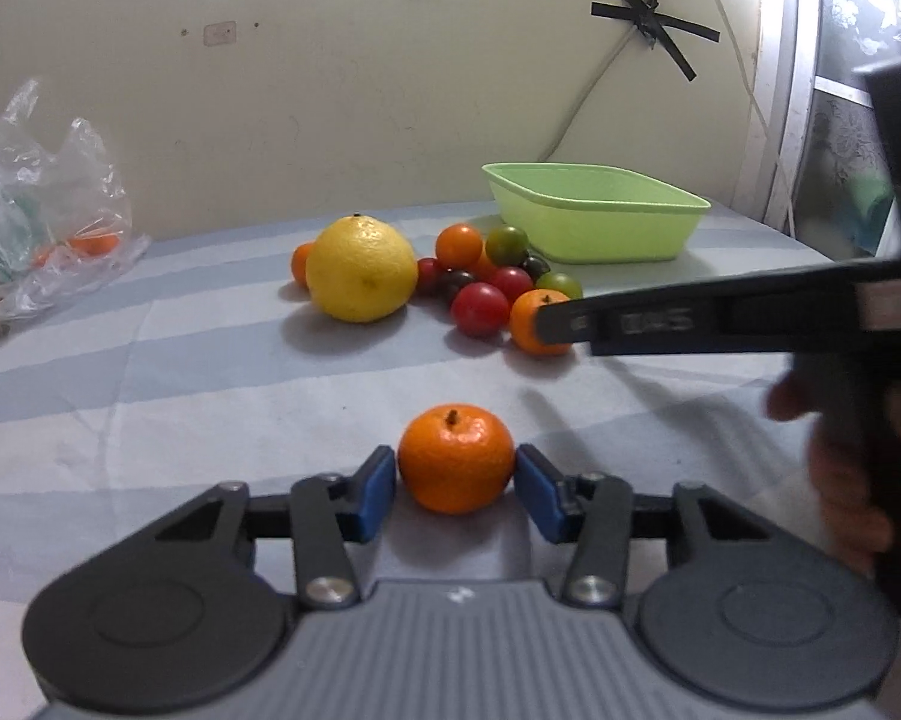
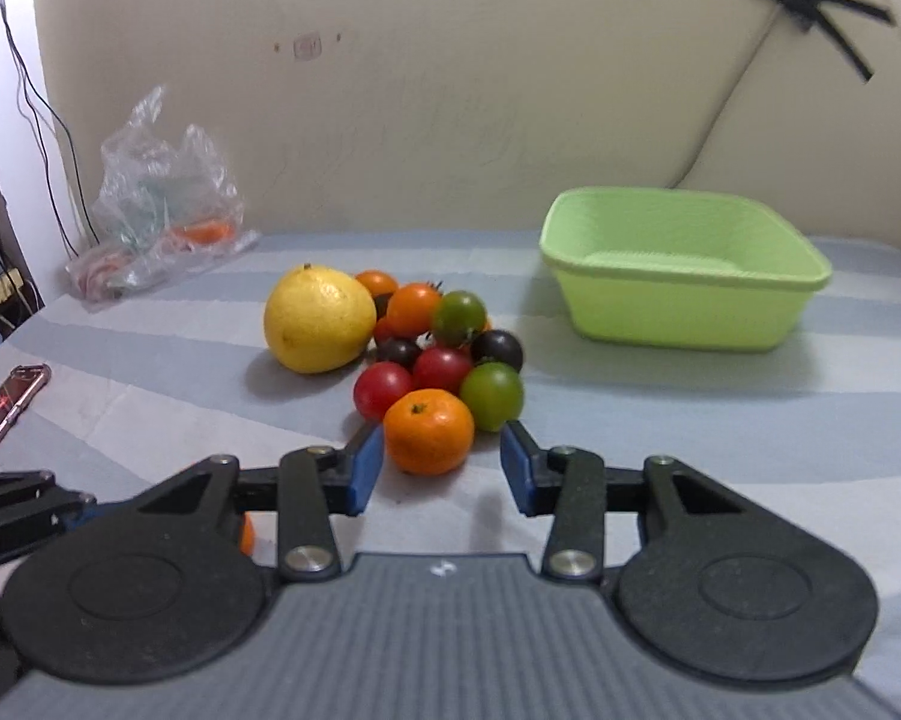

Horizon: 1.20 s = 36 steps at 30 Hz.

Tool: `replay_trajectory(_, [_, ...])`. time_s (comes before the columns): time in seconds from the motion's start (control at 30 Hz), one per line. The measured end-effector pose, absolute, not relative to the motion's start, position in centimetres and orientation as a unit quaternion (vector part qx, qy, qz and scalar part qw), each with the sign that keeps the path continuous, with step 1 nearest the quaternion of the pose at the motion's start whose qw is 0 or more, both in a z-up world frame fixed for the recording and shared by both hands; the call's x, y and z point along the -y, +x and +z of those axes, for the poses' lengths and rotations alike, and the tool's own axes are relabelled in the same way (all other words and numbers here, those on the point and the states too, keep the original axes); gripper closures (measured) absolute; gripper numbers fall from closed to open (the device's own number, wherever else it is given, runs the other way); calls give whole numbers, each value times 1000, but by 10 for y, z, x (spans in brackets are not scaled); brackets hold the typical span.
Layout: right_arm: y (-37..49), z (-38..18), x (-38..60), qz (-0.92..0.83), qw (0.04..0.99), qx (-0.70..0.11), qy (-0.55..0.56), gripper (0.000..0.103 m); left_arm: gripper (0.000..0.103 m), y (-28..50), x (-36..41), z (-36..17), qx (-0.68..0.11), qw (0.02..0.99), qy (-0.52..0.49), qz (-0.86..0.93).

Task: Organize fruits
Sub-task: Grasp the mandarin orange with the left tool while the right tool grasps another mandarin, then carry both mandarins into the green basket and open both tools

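Down near the front edge of the striped counter (image 1: 150, 360), the left gripper (image 1: 455, 483) has its blue fingers (image 1: 372, 495) pressed against both sides of a lone mandarin (image 1: 456, 459), grasping it; this fruit sits well apart from the main pile, on the near side of the large yellow lemon (image 1: 360, 267). The right gripper (image 2: 441, 468) has its fingers (image 2: 363, 468) spread, released, with a second mandarin (image 2: 429, 431) sitting between the tips: the left fingertip is just beside it, the right one clearly apart. That mandarin lies at the near edge of the pile, which clusters just right of the lemon (image 2: 318, 318): red (image 2: 383, 389), green (image 2: 492, 395) and dark purple cherry tomatoes (image 2: 497, 349), plus more small orange fruits (image 2: 413, 309). A light green basin (image 2: 684, 306) stands well to the right of the lemon, nothing visible inside it. A crumpled clear plastic bag (image 2: 156, 210) lies behind and left of the lemon, against the wall.
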State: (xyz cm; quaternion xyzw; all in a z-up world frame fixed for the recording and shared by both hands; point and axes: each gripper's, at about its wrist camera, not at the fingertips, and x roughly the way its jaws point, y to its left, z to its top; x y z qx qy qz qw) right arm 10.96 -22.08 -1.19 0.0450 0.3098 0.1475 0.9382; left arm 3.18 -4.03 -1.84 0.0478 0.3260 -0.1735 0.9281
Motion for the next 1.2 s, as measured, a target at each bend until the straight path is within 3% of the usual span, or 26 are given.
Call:
replay_trajectory(0.07, [116,-16,218,150,936,-315,44,57,60,31,40,-19,-322,929,48,-174])
replay_trajectory(0.13, [119,-19,216,155,935,-316,40,64,60,31,41,-18,-321,930,49,-175])
replay_trajectory(0.6, [70,-3,279,112,953,-280,33,65,61,49,66,11,-318,919,27,-232])
replay_trajectory(0.87, [123,42,332,58,978,-199,14,65,61,146,136,63,-285,914,40,-286])
replay_trajectory(1.2, [209,16,347,76,965,-250,-4,65,60,251,199,22,-368,887,55,-272])
